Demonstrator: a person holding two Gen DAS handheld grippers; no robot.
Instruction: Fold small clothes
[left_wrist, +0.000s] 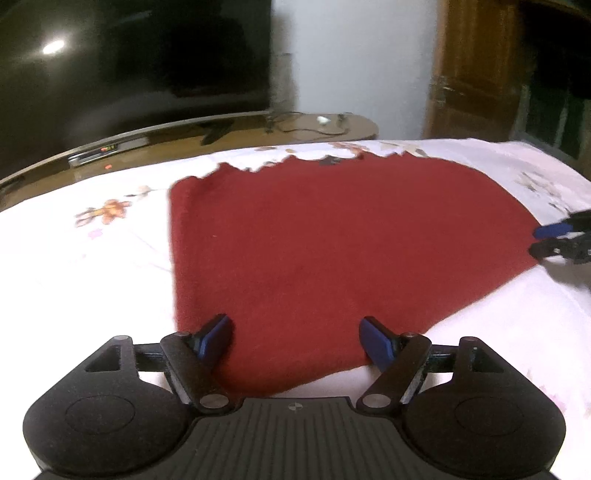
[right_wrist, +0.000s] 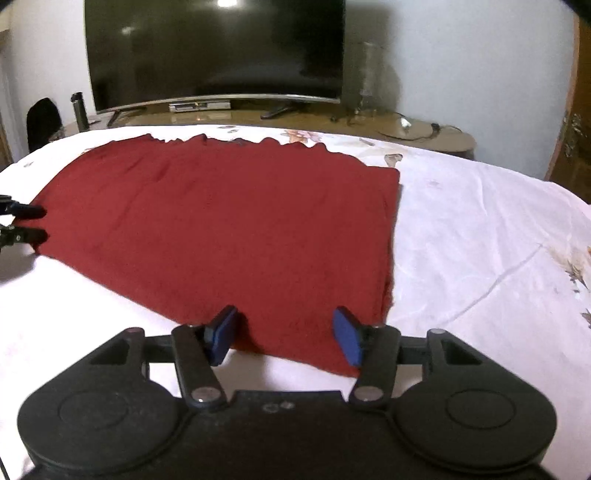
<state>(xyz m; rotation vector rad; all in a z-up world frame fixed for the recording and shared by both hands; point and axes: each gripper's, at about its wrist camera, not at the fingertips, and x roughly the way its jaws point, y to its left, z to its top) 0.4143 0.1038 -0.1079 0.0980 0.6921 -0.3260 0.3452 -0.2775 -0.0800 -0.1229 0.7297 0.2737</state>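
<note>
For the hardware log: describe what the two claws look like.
Both match. The left claw and right claw each have blue pads on black link arms pinned with silver pivot bolts, flanked by two round textured black housings. A ribbed black body sits between them; the left's carries a small target mark. No cables or sleeves show.

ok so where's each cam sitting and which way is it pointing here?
Left wrist: on the left gripper at the near left corner of the red cloth, looking across the bed sheet toward the TV; its own open fingers show, right gripper at the frame's right edge.
Right wrist: on the right gripper at the cloth's near right corner, facing the TV squarely; left gripper at the frame's left edge.
Shared: cloth, sheet, TV, each other's gripper.
</note>
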